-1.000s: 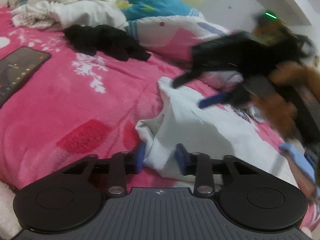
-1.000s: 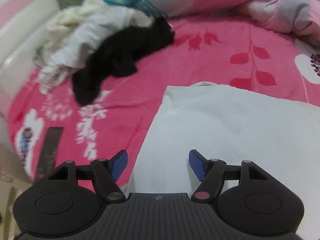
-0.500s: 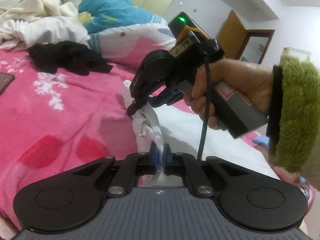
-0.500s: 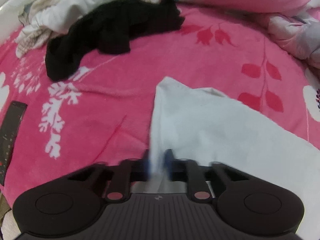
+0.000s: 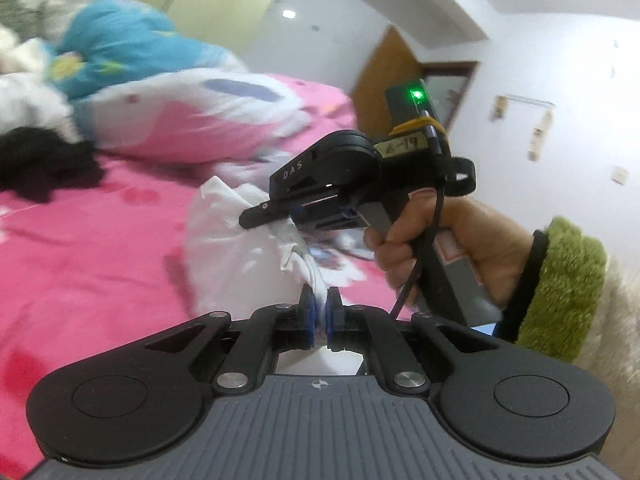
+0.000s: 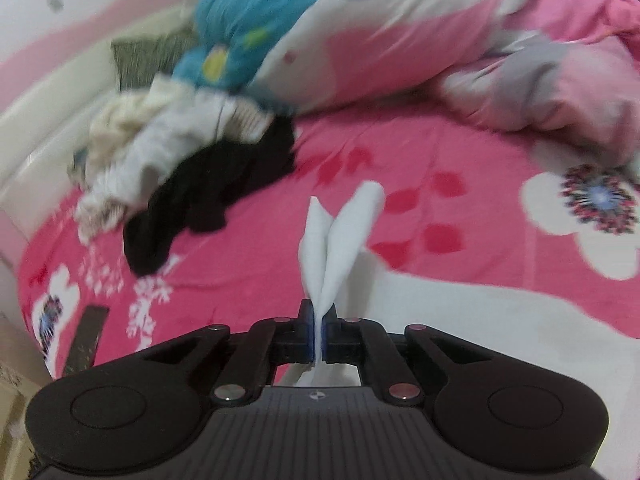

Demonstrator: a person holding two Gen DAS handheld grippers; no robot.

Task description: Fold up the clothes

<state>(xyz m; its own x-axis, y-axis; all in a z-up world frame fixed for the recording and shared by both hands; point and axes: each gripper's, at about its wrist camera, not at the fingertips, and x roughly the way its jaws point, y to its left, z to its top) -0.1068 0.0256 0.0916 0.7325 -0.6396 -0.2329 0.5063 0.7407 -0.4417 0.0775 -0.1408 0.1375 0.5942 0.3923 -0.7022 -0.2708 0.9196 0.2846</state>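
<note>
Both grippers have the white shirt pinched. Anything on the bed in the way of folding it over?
Nothing visible. Left gripper and right gripper are shut on the white shirt. The black garment and the phone lie off to the left, apart from it.

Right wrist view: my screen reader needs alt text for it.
The right gripper is shut on a pinched edge of white cloth garment, lifted above a pink floral bedspread. Behind lie a crumpled black garment and a pile of pale clothes.
</note>
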